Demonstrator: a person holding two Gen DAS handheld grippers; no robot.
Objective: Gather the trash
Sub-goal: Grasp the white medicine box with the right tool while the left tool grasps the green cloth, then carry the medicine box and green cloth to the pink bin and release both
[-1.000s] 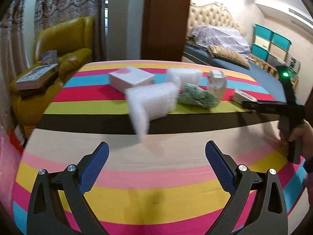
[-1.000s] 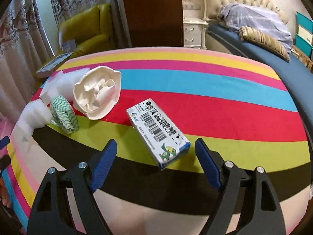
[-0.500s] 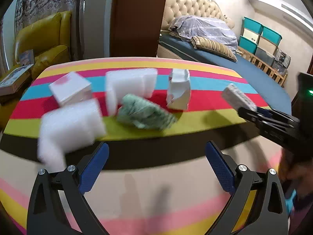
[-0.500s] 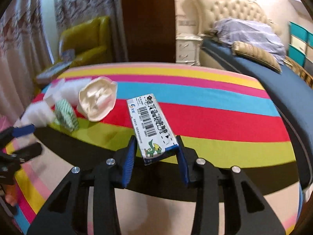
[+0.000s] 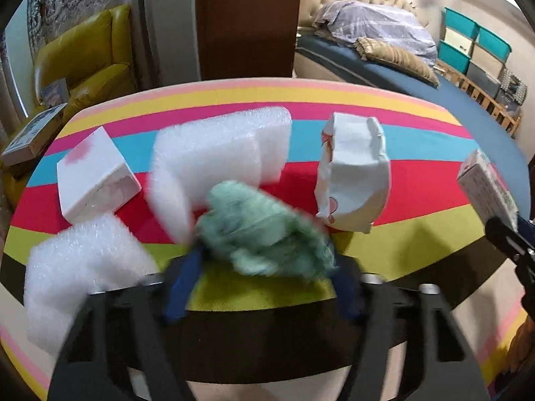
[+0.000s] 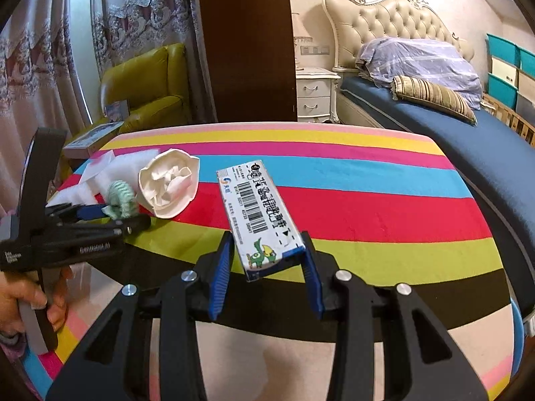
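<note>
Left gripper (image 5: 264, 267) closing — green crumpled cloth (image 5: 264, 234) between its jaws, right gripper (image 6: 267, 267) clamped on barcoded carton (image 6: 260, 214), striped table (image 6: 367, 180).

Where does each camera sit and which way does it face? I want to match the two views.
Left wrist: on the left gripper, looking forward and down at the green cloth between its closing jaws.
Right wrist: on the right gripper, facing the striped table; its jaws hold the barcoded box; a hand shows.
Shared: cloth, box, crumpled paper bowl.
</note>
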